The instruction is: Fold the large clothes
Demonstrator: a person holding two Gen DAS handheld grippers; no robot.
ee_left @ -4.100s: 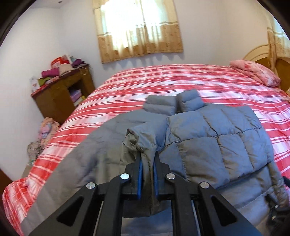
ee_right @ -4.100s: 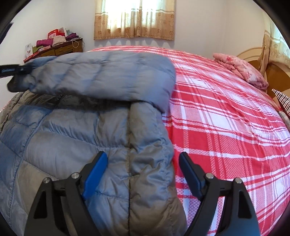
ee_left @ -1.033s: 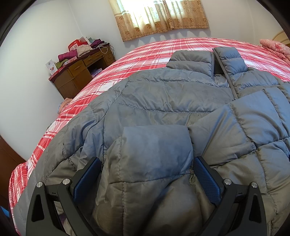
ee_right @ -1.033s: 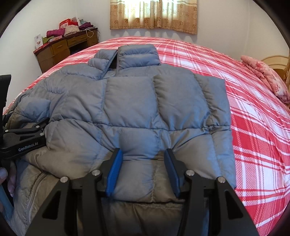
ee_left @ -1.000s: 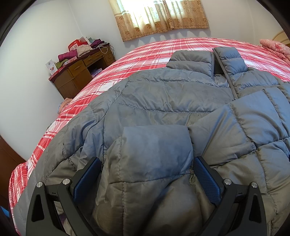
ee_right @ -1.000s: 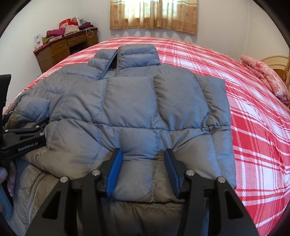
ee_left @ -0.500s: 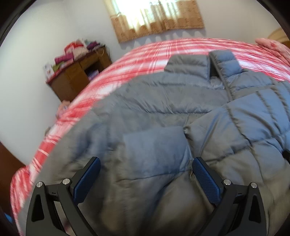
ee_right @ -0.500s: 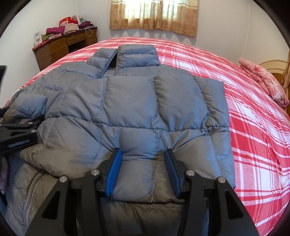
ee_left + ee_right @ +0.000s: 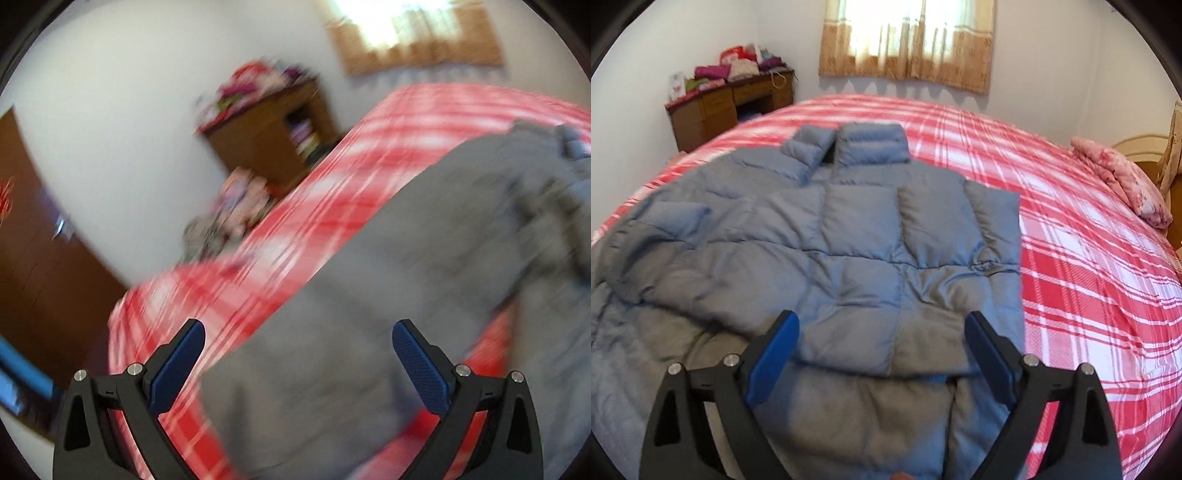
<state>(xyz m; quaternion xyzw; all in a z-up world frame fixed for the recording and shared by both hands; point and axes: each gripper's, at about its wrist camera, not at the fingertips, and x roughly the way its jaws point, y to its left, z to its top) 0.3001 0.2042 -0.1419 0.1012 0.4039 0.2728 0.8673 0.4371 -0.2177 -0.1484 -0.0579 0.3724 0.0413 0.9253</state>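
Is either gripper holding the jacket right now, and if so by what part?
Nothing is held. The right gripper is opening above the jacket, its fingers off the cloth; the left gripper is open and empty.

The puffer jacket (image 9: 849, 240) lies on the bed (image 9: 1089, 277), collar toward the window curtain (image 9: 905, 40) on the far wall, one sleeve folded across its front. A pillow (image 9: 1123, 181) lies at the bed's right edge. A clothes-piled desk (image 9: 727, 107) stands left of the bed, with a heap of clothes (image 9: 236, 206) on the floor before it.
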